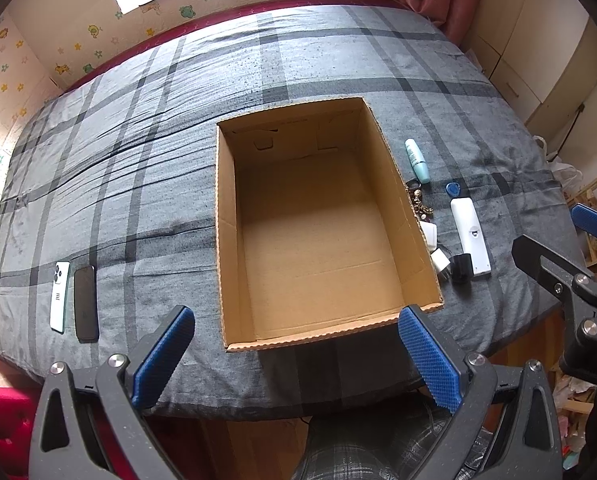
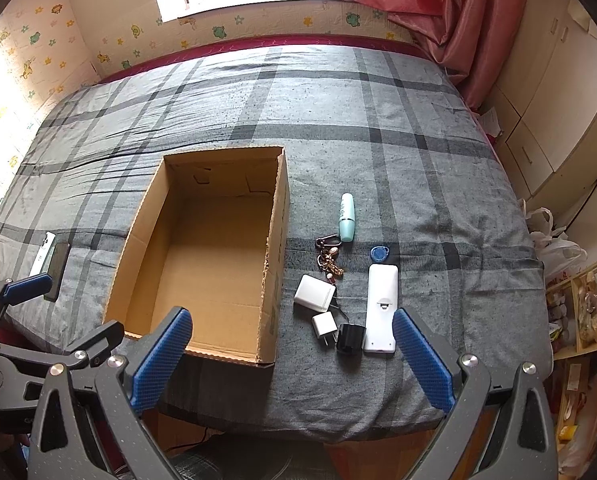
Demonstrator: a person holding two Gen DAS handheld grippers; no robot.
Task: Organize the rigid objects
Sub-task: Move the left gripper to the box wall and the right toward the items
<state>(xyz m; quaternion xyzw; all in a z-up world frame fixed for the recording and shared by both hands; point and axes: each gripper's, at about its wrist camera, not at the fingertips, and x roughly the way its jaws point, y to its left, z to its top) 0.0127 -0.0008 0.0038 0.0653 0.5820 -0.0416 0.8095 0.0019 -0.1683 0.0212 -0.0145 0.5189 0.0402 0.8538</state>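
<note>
An open, empty cardboard box [image 1: 234,216] [image 2: 276,216] lies on a grey plaid bed. To its right lie a white remote [image 2: 381,306] [image 1: 469,236], a mint tube [image 2: 347,217] [image 1: 417,160], a blue key fob [image 2: 377,253], a bunch of keys [image 2: 329,258], two white chargers [image 2: 313,291] [image 2: 323,325] and a black adapter [image 2: 350,338]. Two phones, one white [image 1: 59,295] and one black [image 1: 86,303], lie left of the box. My left gripper [image 1: 296,354] hangs open over the box's near edge. My right gripper [image 2: 292,358] hangs open just short of the chargers.
The bed's near edge drops to a wooden floor [image 1: 538,332]. A pink curtain [image 2: 438,4] and cream cabinets [image 2: 546,92] stand at the right. Shelves with clutter [image 2: 578,320] sit at the far right. Plaid fabric on a person's legs [image 1: 358,452] shows below.
</note>
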